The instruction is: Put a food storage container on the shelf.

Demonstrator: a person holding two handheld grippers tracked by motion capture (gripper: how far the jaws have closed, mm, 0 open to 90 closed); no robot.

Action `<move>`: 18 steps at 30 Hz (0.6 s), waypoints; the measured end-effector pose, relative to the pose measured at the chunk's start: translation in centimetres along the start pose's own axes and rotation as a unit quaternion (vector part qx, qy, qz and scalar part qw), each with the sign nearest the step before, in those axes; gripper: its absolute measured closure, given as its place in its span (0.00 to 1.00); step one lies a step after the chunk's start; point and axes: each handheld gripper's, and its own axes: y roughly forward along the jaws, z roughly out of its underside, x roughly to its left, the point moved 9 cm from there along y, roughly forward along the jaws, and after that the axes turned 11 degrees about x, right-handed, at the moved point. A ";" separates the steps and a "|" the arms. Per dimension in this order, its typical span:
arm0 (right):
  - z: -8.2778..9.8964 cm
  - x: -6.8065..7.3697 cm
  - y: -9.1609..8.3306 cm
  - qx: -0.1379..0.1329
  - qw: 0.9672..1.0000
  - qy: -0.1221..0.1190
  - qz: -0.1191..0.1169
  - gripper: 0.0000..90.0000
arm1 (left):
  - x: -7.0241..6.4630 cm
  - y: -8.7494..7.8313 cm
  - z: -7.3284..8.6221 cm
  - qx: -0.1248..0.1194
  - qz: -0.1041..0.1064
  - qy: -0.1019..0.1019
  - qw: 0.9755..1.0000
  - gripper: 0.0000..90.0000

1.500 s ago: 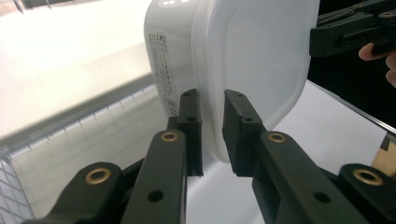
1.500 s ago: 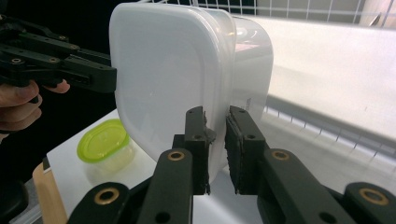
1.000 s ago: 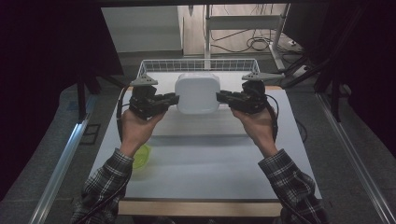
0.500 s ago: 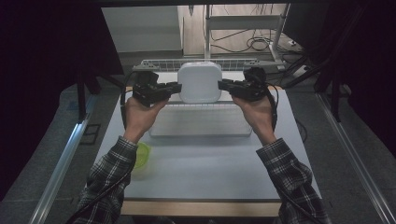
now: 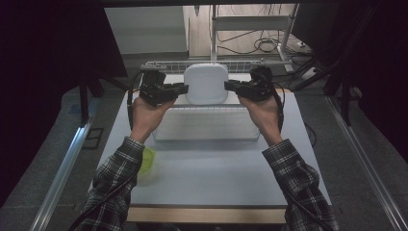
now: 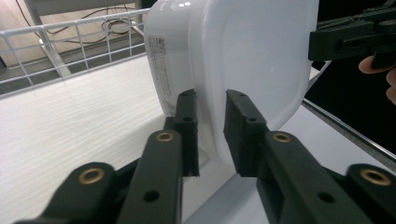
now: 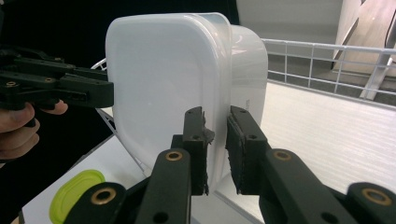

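A pale grey table [image 5: 211,168] stands on a dim floor, with cables and a metal stand beyond its far edge. A shallow white wire basket [image 5: 204,122] lies across the table's far half, its long side running left to right, and a lime-green oval lid [image 5: 146,161] rests near the left forearm.

The white rounded-square plastic container [image 5: 206,83] is held in the air above the basket's far rail, tipped up so that its broad flat face looks toward the person and its deep body points away. The left gripper [image 5: 179,88] pinches the container's rim on the left side; in the left gripper view [image 6: 211,133] the jaws have just eased apart a little, yet the rim sits between the pads with both still touching it. The right gripper [image 5: 232,86] clamps the opposite rim narrowly, and in the right gripper view [image 7: 216,149] the rim fills the slim gap between its pads.

The container therefore lies straight between the two tools, which point inward at each other along the table's width. Neither hand is nearer; each carries one edge. The basket's open floor sits below and toward the person, so any lowering would probably need both hands to travel together and level, or the container may twist out of the looser left pinch.
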 end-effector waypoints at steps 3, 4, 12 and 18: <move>0.0 -0.2 0.3 0.001 1.000 -0.001 0.005 0.86 | 0.0 0.0 -0.2 -0.006 0.004 -0.001 1.000 0.79; -0.1 -0.3 0.4 0.001 1.000 0.000 0.005 0.85 | -0.1 0.0 -0.2 -0.007 0.006 -0.002 1.000 0.78; -0.4 -0.6 0.9 -0.007 1.000 -0.008 0.017 0.77 | -0.3 0.4 -0.8 -0.013 -0.008 0.015 1.000 0.67; -0.6 -0.7 1.2 -0.009 1.000 -0.011 0.023 0.73 | -0.1 0.9 -1.0 -0.013 -0.015 0.019 1.000 0.65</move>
